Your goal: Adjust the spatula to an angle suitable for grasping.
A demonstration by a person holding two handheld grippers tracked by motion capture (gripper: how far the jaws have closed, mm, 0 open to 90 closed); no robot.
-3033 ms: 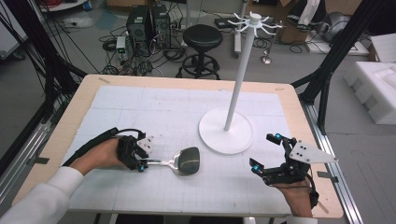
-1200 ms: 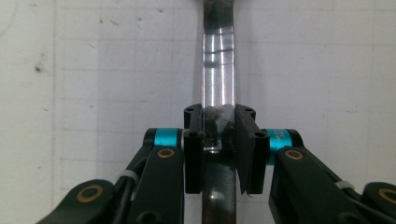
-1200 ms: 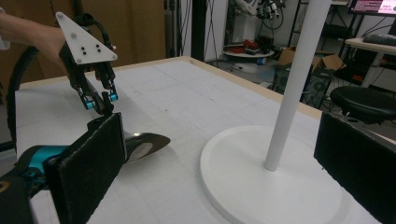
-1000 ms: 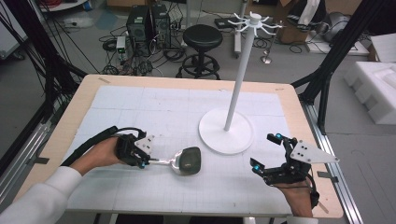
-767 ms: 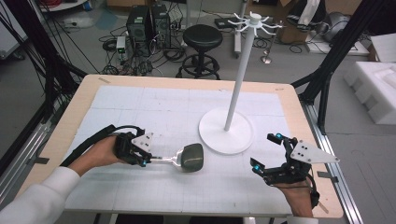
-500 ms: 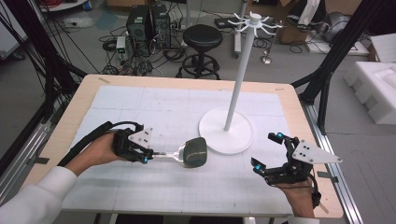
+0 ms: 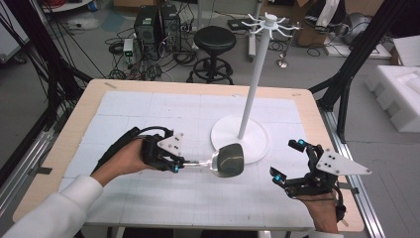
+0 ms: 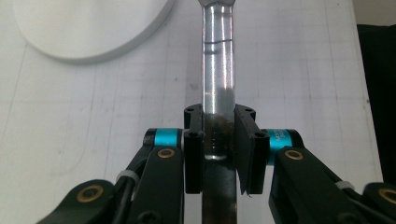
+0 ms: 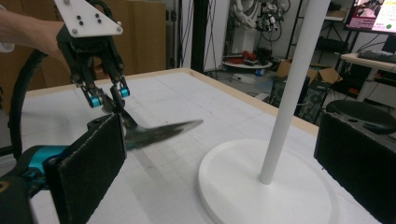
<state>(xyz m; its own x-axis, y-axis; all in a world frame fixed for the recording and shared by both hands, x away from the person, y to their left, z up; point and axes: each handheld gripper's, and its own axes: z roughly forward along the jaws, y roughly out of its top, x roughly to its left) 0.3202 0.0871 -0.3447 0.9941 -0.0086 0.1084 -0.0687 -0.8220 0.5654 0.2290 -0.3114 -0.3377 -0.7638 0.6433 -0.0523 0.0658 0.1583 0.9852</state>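
A spatula with a shiny metal handle and a dark head hangs just above the mat, level, its head at the front edge of the white stand's round base. My left gripper is shut on the handle's end; in the left gripper view both pads clamp the metal strip. My right gripper stands open at the front right, nothing between its wide-apart pads. In the right gripper view the spatula points toward the stand, held by the left gripper.
The stand's white pole rises from the base to a crown of hooks. A white gridded mat covers the wooden table. Beyond the far edge are a black stool, computer cases and cables.
My left gripper has lifted the spatula off the mat and carried it right, bringing the head up to the stand's base. The right gripper has barely moved.
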